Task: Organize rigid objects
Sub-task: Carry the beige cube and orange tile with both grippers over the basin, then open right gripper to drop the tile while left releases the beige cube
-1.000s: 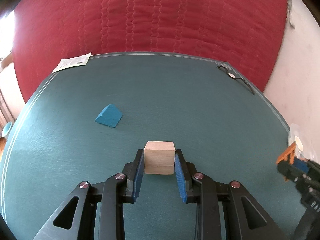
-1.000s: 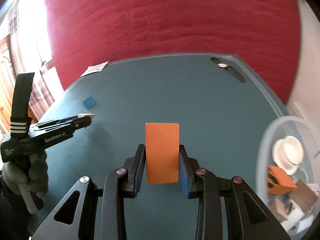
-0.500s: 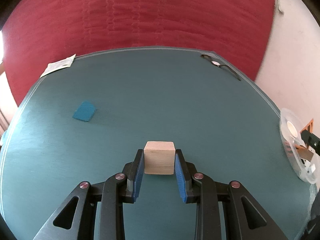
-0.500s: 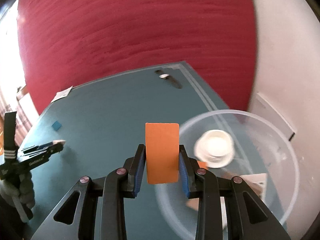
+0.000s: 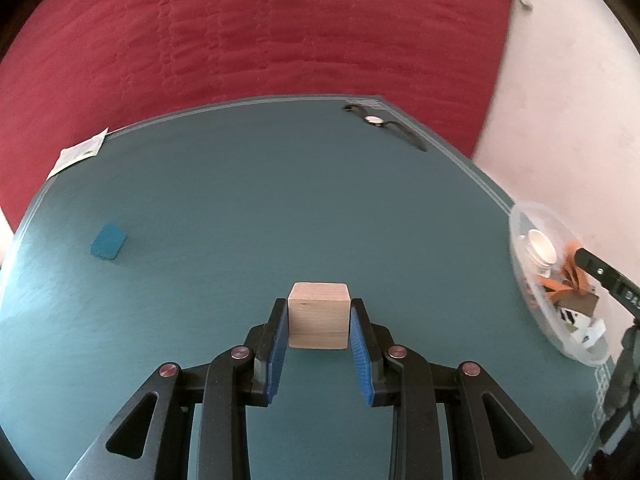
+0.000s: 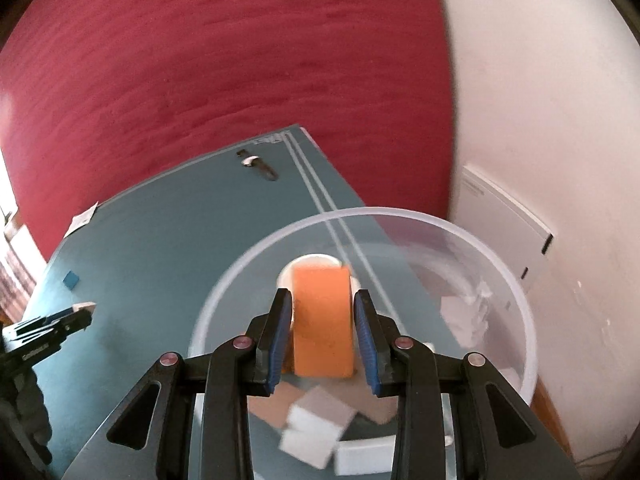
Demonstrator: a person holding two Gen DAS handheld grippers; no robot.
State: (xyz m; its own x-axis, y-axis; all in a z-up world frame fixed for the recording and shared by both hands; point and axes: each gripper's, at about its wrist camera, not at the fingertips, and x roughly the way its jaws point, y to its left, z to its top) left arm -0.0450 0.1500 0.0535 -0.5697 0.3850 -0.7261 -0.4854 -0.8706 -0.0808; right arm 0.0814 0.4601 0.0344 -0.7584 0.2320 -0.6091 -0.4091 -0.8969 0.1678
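— While the left claw (image 5: 319, 306) has that cube (image 5: 319, 318), how is it held?

— Clamped: both blue pads press flat on the cube's sides, and it is carried above the tabletop (image 5: 280, 200), toward the near edge.

— And the right claw (image 6: 321, 296)?

— Its jaws are opening. The orange block (image 6: 322, 320) stands upright between them, but a sliver of gap shows on each side, so the pads no longer squeeze it.

— Where is that block, then?

— Over the clear bowl (image 6: 400, 210), which sits at the tabletop's right edge. A white cup (image 6: 316, 258) shows just behind the block, and pale and brown pieces lie in the bowl's bottom, too blurred to tell apart.

— What else is on the tabletop?

— A blue block (image 5: 108, 241) lies near the left edge, well apart from both claws. Paper (image 5: 78, 153) rests at the far left corner, and a watch (image 5: 374, 120) lies by the far right corner.
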